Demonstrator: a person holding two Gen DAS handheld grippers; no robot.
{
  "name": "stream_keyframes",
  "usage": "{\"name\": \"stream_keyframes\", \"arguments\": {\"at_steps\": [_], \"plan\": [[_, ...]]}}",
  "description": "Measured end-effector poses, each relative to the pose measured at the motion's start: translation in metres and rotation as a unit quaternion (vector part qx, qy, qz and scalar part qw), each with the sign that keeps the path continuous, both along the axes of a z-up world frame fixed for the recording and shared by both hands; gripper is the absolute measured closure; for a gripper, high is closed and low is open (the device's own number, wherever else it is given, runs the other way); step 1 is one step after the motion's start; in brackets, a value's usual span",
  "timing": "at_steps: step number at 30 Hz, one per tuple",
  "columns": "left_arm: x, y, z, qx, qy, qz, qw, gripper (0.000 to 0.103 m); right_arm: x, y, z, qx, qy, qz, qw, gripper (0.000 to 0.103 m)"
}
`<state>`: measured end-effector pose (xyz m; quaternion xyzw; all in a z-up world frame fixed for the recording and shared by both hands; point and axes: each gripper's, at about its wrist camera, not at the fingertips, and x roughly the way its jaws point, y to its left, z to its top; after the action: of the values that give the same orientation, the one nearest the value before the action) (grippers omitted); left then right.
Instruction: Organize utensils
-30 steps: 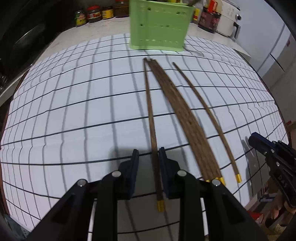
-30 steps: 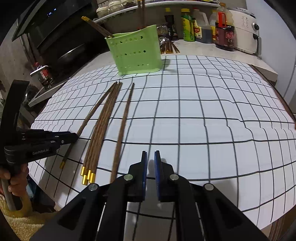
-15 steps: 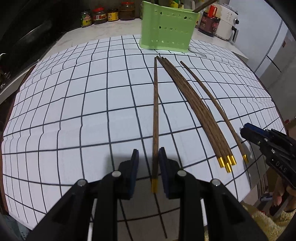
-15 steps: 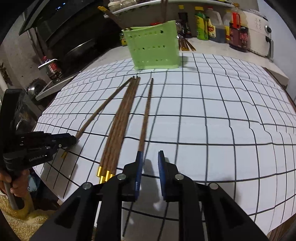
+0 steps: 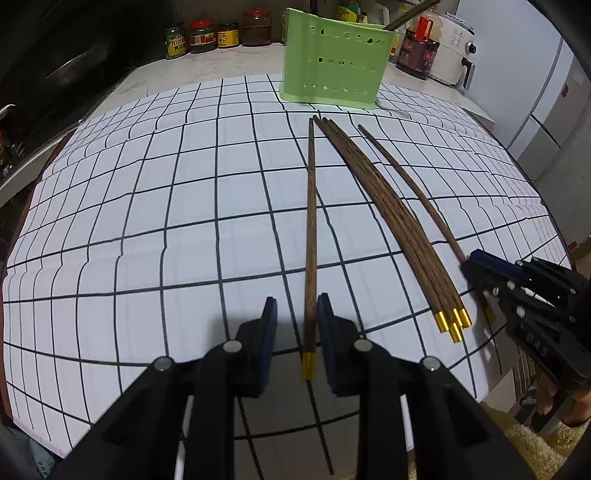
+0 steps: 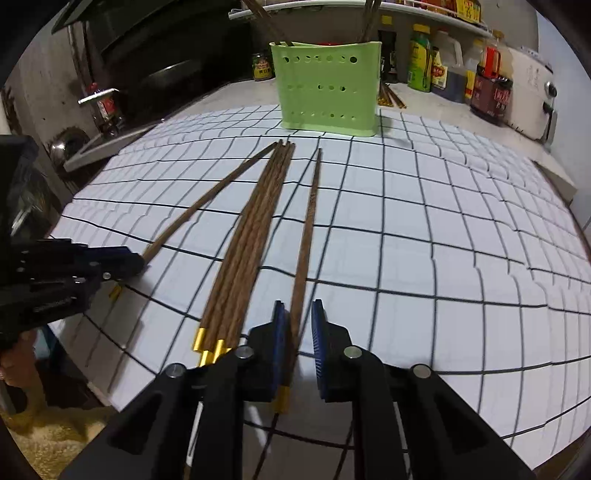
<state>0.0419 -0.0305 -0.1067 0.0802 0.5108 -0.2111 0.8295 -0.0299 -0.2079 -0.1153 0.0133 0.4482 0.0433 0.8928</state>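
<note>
The left claw (image 5: 297,301) hangs tilted down over the near edge of the bench (image 5: 147,229), its jaws released and partly apart. A single wooden chopstick (image 5: 311,221) lies flat between them. The stick sits close against the right pad (image 5: 325,325), with a clear gap to the left pad, and its gold cap pokes out just behind the fingertips.

The right claw (image 6: 298,306) straddles a second lone chopstick (image 6: 308,229) at the other side of the spread. Its jaws have just been closing, but they are not clenched. The stick runs along the left pad (image 6: 280,332), and white sheet shows between it and the right pad.

Between the two lone sticks lies a tight bundle of chopsticks (image 5: 388,206), gold caps toward the near edge and thin tips fanning toward the back. All the loose sticks rest on a white sheet ruled with a black grid, which covers the bench.

Just past their tips stands a green perforated utensil holder (image 5: 332,66), upright on the far edge of the sheet, with a few chopsticks (image 6: 369,14) already standing in it. Jars (image 5: 201,37) and sauce bottles (image 6: 491,88) line the back of the bench, and a white appliance (image 5: 452,51) stands at the far right corner.
</note>
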Motion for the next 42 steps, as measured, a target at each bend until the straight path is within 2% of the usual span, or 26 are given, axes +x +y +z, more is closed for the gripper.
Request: {"name": "stream_keyframes", "arguments": {"at_steps": [7, 12, 19, 24, 27, 32, 37, 42], "plan": [[-0.003, -0.004, 0.001, 0.004, -0.007, 0.007, 0.9999, 0.08, 0.009, -0.017, 0.0, -0.02, -0.001, -0.034, 0.999, 0.096], [-0.008, 0.004, 0.001, -0.014, -0.002, 0.002, 0.9999, 0.08, 0.0, -0.02, 0.0, 0.002, 0.0, -0.025, 1.0, 0.086], [-0.034, 0.003, 0.0, 0.015, -0.035, -0.017, 0.9991, 0.079, -0.028, -0.017, -0.001, 0.0, -0.012, -0.016, 1.0, 0.083], [-0.039, -0.004, -0.001, 0.019, -0.044, -0.015, 0.9988, 0.067, -0.04, -0.016, -0.001, -0.001, -0.021, -0.011, 1.0, 0.083], [-0.039, -0.007, -0.001, 0.025, -0.045, -0.012, 0.9986, 0.066, -0.043, -0.017, -0.002, 0.0, -0.025, -0.007, 1.0, 0.083], [-0.037, -0.006, 0.0, 0.025, -0.043, -0.007, 0.9988, 0.067, -0.043, -0.018, -0.002, 0.008, -0.03, -0.009, 0.999, 0.081], [-0.037, -0.006, -0.001, 0.034, -0.054, -0.004, 0.9979, 0.076, -0.04, -0.013, -0.003, 0.004, -0.037, -0.005, 0.999, 0.082], [-0.037, -0.011, -0.003, 0.046, -0.068, -0.006, 0.9966, 0.077, -0.044, -0.002, -0.004, -0.025, -0.042, 0.01, 0.999, 0.082]]}}
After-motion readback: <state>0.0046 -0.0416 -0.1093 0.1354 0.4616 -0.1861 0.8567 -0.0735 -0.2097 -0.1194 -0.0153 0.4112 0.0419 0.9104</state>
